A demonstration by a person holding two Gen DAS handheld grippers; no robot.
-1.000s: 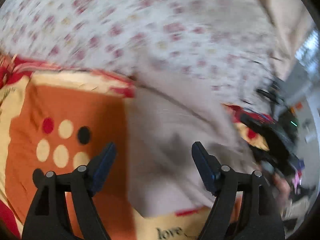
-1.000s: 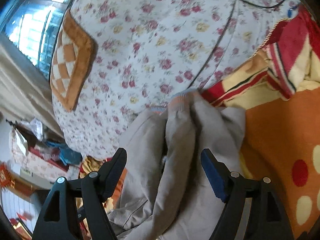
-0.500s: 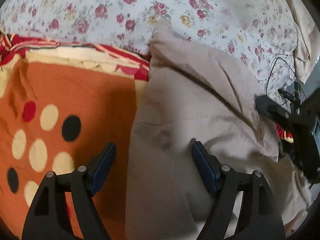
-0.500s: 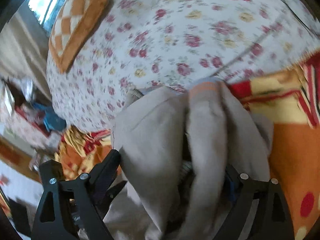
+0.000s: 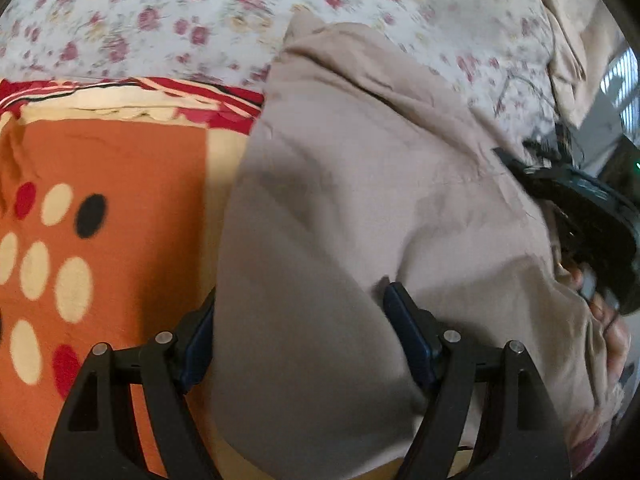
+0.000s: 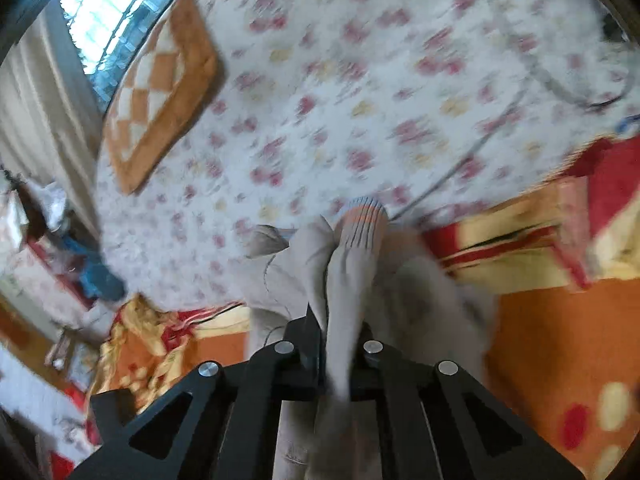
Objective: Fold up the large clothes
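Observation:
A large beige garment (image 5: 360, 208) lies on the bed over an orange dotted blanket (image 5: 100, 200) and a floral sheet (image 5: 180, 20). My left gripper (image 5: 300, 332) is open, its fingers wide apart with garment cloth lying between them. My right gripper (image 6: 336, 344) is shut on a bunched fold of the beige garment (image 6: 348, 264), near its striped ribbed cuff (image 6: 362, 216). The right gripper also shows at the right edge of the left wrist view (image 5: 588, 216), at the garment's far side.
An orange checked cushion (image 6: 160, 88) lies on the floral sheet (image 6: 360, 80) at the back left. A thin cable (image 6: 540, 80) runs across the sheet. Cluttered floor items (image 6: 60, 248) lie beyond the bed's left edge. A window (image 6: 108, 0) is behind.
My right gripper has closed on the bunched garment fold and lifted it. My left gripper has moved forward over the garment, cloth now between its open fingers.

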